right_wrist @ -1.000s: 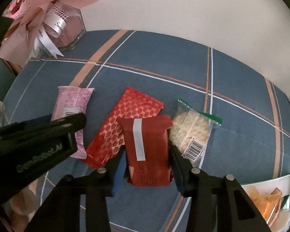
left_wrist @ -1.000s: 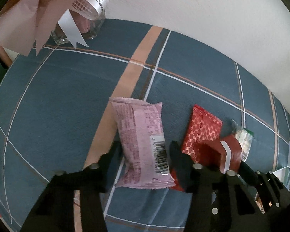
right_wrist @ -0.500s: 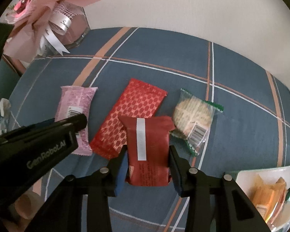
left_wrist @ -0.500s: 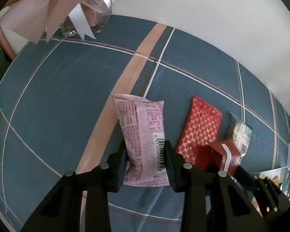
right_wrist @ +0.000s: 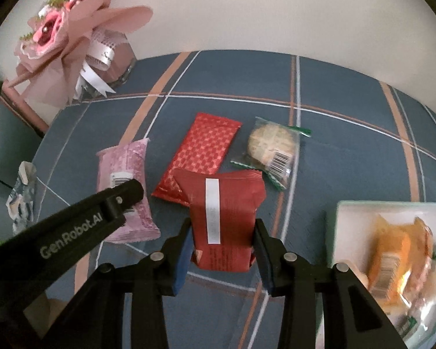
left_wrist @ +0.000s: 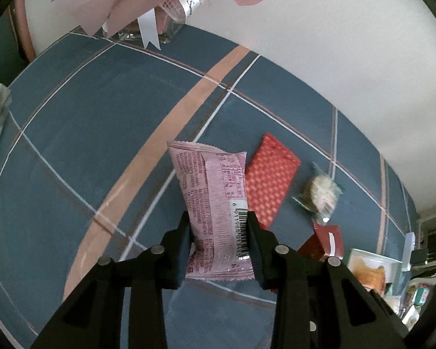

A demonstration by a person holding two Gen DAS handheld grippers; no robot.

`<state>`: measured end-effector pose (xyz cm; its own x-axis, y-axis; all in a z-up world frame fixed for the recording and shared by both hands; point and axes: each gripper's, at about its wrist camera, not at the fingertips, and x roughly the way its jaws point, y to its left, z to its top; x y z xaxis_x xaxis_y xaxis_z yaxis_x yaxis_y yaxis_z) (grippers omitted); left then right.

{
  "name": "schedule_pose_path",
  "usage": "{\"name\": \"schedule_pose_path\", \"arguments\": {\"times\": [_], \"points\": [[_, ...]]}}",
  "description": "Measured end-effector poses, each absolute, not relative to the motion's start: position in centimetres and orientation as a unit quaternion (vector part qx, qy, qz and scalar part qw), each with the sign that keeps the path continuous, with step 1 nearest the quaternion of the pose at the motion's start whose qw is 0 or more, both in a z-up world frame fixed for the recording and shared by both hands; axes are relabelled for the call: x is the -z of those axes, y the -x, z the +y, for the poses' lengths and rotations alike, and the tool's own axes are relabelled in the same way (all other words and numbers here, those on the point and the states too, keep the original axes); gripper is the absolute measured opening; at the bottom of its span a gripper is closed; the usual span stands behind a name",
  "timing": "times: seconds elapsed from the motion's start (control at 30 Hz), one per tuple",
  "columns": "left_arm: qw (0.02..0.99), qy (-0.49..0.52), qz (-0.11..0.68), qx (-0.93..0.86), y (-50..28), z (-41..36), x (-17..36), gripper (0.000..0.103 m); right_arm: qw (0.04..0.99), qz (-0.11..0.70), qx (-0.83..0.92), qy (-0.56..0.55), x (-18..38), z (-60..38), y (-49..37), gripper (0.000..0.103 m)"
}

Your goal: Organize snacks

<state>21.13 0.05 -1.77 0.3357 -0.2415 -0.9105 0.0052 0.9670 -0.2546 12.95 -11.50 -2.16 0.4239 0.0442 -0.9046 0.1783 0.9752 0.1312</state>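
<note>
My left gripper (left_wrist: 218, 229) is shut on a pink snack packet (left_wrist: 215, 203) and holds it above the blue plaid tablecloth (left_wrist: 101, 133). My right gripper (right_wrist: 222, 240) is shut on a dark red snack packet (right_wrist: 223, 215), lifted off the cloth. A bright red patterned packet (right_wrist: 200, 154) and a clear-wrapped biscuit (right_wrist: 271, 145) lie on the cloth beyond. The pink packet (right_wrist: 125, 186) and the left gripper's finger also show in the right wrist view. The dark red packet shows in the left wrist view (left_wrist: 325, 240).
A pale green tray (right_wrist: 343, 209) holding orange snack packets (right_wrist: 398, 250) sits at the right. A pink wrapped bouquet (right_wrist: 69, 37) in a glass vase stands at the back left. A crumpled blue-white wrapper (right_wrist: 21, 195) lies at the left edge. A white wall runs behind.
Both grippers closed on their packets and lifted them. The right gripper has swung right, bringing the tray into view. The left gripper has risen with the pink packet.
</note>
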Motion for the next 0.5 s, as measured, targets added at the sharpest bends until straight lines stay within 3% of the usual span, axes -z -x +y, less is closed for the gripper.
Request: {"name": "schedule_pose_path", "arguments": {"times": [0.5], "points": [[0.836,0.103,0.53,0.099,-16.2,-4.5,-4.3,0.037,0.839,0.506,0.098,-0.171,-1.6,-17.9,-6.5,0.042]]}}
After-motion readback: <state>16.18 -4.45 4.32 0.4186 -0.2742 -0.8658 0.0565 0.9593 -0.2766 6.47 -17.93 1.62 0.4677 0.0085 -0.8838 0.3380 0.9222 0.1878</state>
